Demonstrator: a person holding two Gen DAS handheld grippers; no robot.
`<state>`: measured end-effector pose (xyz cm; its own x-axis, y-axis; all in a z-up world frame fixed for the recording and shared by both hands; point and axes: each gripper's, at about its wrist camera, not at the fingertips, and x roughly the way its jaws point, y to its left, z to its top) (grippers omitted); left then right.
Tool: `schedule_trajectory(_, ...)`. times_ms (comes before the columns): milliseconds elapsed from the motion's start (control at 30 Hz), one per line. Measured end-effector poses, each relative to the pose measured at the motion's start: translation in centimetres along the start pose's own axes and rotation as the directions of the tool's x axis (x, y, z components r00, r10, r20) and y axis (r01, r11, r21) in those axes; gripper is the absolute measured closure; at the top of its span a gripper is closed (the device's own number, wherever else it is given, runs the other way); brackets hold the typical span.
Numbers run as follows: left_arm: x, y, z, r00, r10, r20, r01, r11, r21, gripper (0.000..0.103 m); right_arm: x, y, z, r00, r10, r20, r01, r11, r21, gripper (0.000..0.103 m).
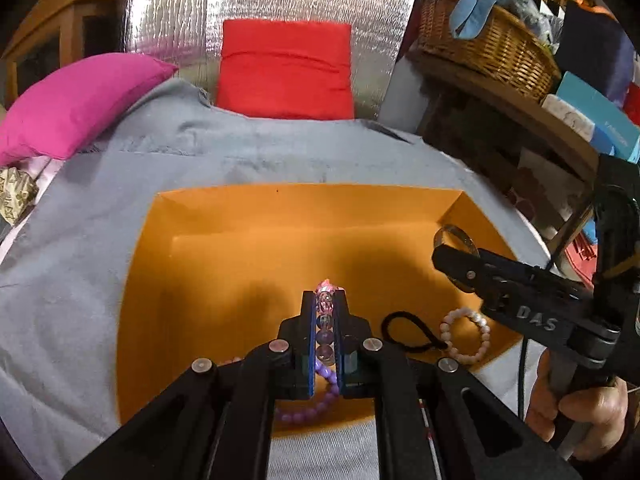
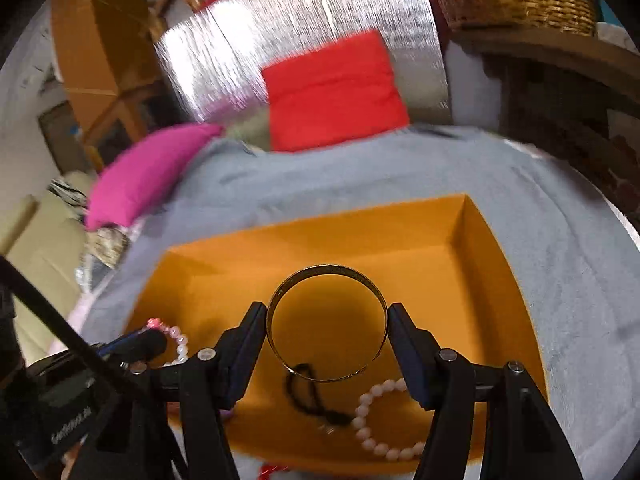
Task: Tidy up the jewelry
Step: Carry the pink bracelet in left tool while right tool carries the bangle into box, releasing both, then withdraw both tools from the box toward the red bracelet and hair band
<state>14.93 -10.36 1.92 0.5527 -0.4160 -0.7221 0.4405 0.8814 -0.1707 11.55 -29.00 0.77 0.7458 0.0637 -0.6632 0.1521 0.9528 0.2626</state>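
Left claw (image 1: 325,312) pinches purple bead bracelet (image 1: 324,322); right claw (image 2: 327,320) clamps gold bangle (image 2: 327,322) across its width, both over orange box (image 1: 224,216) for drop-off.

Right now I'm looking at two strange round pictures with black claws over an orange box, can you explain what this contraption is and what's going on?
These are not robot arms. A person holds a hand-squeezed two-finger gripper in each hand, and a fisheye camera on each looks along its fingers, hence the round, bent pictures. One picture comes from the left gripper, the other from the right gripper. Both hang over an open orange box sitting on a grey cloth. The left gripper is shut on a purple bead bracelet. The right gripper clamps a gold bangle across its width. Lying in the box are a pale pink bead bracelet and a black cord loop. Pink and red cushions lie behind.
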Motion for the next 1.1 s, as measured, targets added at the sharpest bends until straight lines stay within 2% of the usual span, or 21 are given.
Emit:
schedule_trajectory(233,3.1,0.7,0.0,0.995,0.022,-0.1,-0.024,1.0,-0.02,0.095,4.4,0.0,0.9,0.985,-0.079,-0.154,0.079,0.997,-0.006,0.038)
schedule_trajectory(400,4.7,1.1,0.0,0.989,0.059,-0.139,-0.063,0.998,-0.025,0.095,5.9,-0.1,1.0,0.974,-0.106,-0.2,0.109,0.994,0.009,0.038)
schedule_trajectory(500,4.9,1.2,-0.1,0.987,0.048,-0.154,-0.053,0.998,-0.025,0.093,6.7,-0.5,0.9,0.968,-0.119,-0.219,0.129,0.991,0.031,0.037)
schedule_trajectory(533,4.9,1.2,-0.1,0.987,0.045,-0.155,-0.048,0.999,-0.02,0.088,6.9,-0.8,0.9,0.966,-0.121,-0.228,0.134,0.99,0.042,0.037)
schedule_trajectory(567,4.7,1.1,-0.1,0.987,0.047,-0.152,-0.049,0.999,-0.014,0.075,7.0,-1.0,0.8,0.965,-0.114,-0.236,0.131,0.99,0.058,0.037)
schedule_trajectory(600,4.4,1.2,0.0,0.989,0.051,-0.142,-0.053,0.999,-0.012,0.069,6.9,-1.1,0.8,0.965,-0.105,-0.239,0.125,0.99,0.071,0.034)
schedule_trajectory(633,3.8,1.2,0.1,0.992,0.056,-0.116,-0.057,0.998,-0.009,0.061,6.8,-1.3,0.9,0.967,-0.096,-0.237,0.119,0.989,0.085,0.034)
schedule_trajectory(667,3.2,1.2,0.2,0.994,0.057,-0.095,-0.058,0.998,-0.008,0.057,6.6,-1.5,0.9,0.97,-0.088,-0.226,0.112,0.989,0.096,0.034)
schedule_trajectory(833,-0.1,1.5,0.7,0.997,0.07,-0.012,-0.071,0.997,-0.007,0.05,3.0,-2.2,1.0,0.991,-0.051,-0.125,0.067,0.99,0.124,0.034)
schedule_trajectory(967,-3.7,1.8,0.2,0.991,0.115,0.066,-0.114,0.993,-0.008,0.043,-0.9,-2.0,0.8,0.999,-0.03,-0.03,0.033,0.994,0.102,0.034)
schedule_trajectory(1100,-6.7,1.9,-1.1,0.977,0.166,0.132,-0.168,0.986,0.002,0.039,-4.6,-0.8,0.2,0.999,0.023,0.038,-0.024,0.999,0.034,0.034)
